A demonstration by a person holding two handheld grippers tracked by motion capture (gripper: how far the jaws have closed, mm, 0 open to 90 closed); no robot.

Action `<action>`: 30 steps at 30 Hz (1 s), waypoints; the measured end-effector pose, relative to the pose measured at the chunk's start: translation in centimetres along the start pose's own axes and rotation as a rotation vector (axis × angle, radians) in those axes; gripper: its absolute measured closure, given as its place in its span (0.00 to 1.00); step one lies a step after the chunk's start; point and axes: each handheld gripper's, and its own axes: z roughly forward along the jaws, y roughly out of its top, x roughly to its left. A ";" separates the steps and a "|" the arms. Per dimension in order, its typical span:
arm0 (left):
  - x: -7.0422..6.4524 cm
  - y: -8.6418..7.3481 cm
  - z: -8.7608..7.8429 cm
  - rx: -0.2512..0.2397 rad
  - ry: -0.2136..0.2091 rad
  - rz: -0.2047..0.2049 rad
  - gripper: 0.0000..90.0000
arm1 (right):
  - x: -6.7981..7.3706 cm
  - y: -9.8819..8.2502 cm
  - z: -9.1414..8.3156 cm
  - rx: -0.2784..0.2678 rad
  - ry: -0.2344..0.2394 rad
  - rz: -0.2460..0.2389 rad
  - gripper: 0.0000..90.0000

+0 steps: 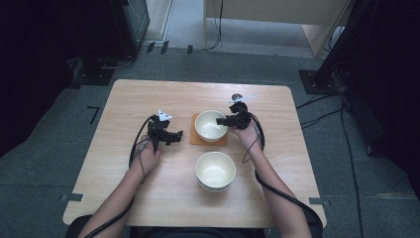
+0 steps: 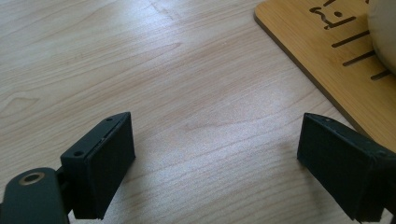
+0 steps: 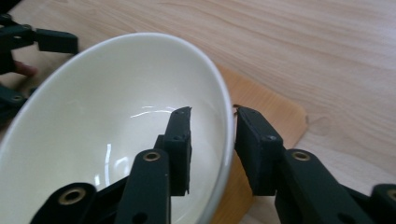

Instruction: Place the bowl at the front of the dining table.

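Two cream-white glazed ceramic bowls on the pale wood-grain counter (image 1: pixel 124 99). The far bowl (image 1: pixel 210 125) sits on a thin orange-brown wooden mat (image 1: pixel 194 138) near the counter's middle; the near bowl (image 1: pixel 215 170) stands bare on the wood just in front of it, toward the person, and may be a stack, since a second rim line seems to show at its base, though I cannot tell for certain. One mat, with slots cut through it. Right gripper (image 3: pixel 212 116) is at the far bowl's right rim: one finger inside the bowl, the other outside, the wall between them; the gap is narrow and the pads look close to the wall or touching it, but a firm clamp cannot be confirmed. Left gripper (image 2: pixel 215 149) hovers low over bare counter just left of the mat, fingers wide apart, holding nothing. Handling judgement: the bowl is rigid, glossy, likely slippery under the pads and fragile if dropped or knocked; probably moderately heavy for a one-sided hold. The rim is the only practical place to grip, and lifted from there the bowl would tend to tilt away from the fingers.
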 end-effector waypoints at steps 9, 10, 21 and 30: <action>0.0 0.0 0.0 -0.001 0.000 -0.001 0.12 | -0.2 -0.2 -0.8 -0.005 0.035 0.000 0.58; 0.0 0.0 0.0 -0.002 0.000 -0.003 0.12 | -0.3 -0.2 -1.1 -0.007 0.041 0.005 0.56; 0.0 0.0 0.0 -0.001 0.001 -0.001 0.12 | 0.0 -0.3 -1.9 -0.015 0.061 -0.020 0.48; 0.0 0.0 0.0 0.001 0.001 0.001 0.12 | 0.4 -0.5 -2.3 -0.005 0.066 -0.052 0.43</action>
